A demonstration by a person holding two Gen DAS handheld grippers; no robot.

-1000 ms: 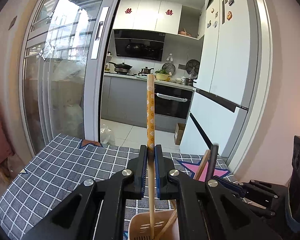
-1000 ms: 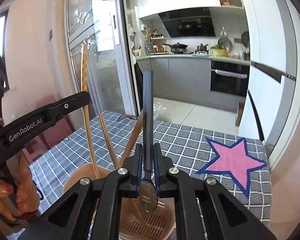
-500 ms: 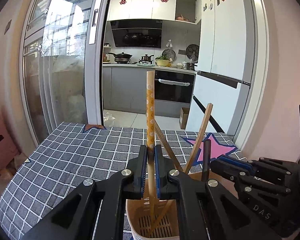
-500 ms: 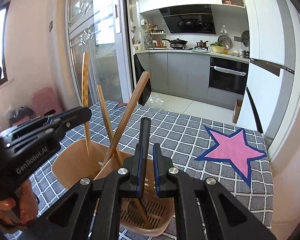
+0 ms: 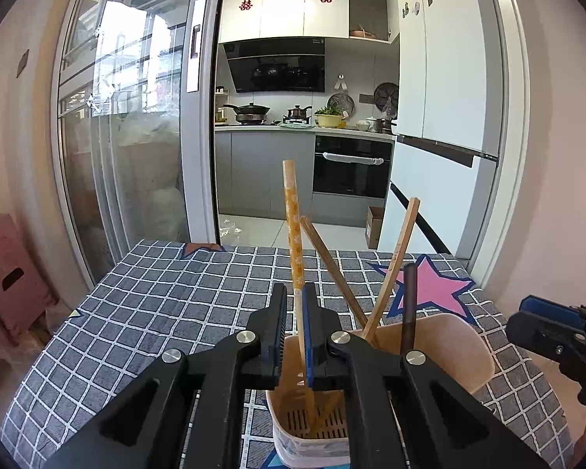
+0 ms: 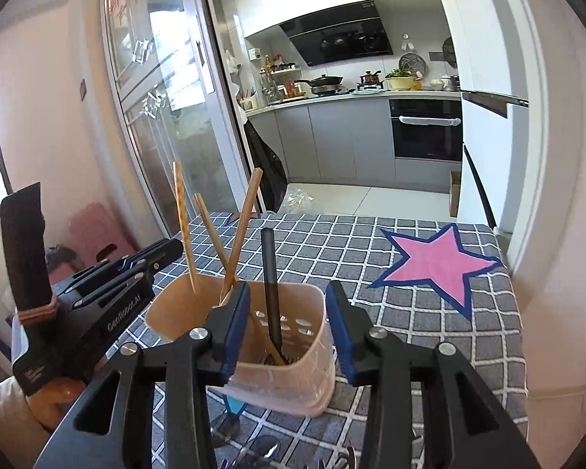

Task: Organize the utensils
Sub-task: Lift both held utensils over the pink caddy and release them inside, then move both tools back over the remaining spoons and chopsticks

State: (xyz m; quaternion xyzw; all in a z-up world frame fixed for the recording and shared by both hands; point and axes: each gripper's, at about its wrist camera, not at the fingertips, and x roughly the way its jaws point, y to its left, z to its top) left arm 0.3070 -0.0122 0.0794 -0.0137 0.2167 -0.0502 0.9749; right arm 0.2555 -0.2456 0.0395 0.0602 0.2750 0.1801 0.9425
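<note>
A beige utensil holder point(image 5: 445, 346) point(image 6: 293, 367) stands on the checked tablecloth. In it stand a patterned orange chopstick point(image 5: 294, 234) point(image 6: 182, 219), two wooden utensils point(image 5: 392, 269) point(image 6: 242, 226) and a black-handled utensil point(image 5: 409, 305) point(image 6: 270, 289). My left gripper point(image 5: 294, 336) is just above the holder, its jaws slightly parted around the orange chopstick, whose lower end rests in the holder. My right gripper point(image 6: 288, 328) is open and empty, its fingers to either side of the holder's near rim, with the black-handled utensil standing free between them.
The tablecloth point(image 6: 371, 254) has a pink star point(image 6: 441, 262) at the far right. Metal cutlery point(image 6: 254, 449) lies on the cloth in front of the holder. A glass sliding door point(image 5: 136, 136) and the kitchen lie beyond the table. A pink stool point(image 5: 8, 273) stands left.
Both grippers lowered their utensils into the holder. The right gripper opened and let go of the black-handled utensil. The left gripper's jaws loosened around the orange chopstick.
</note>
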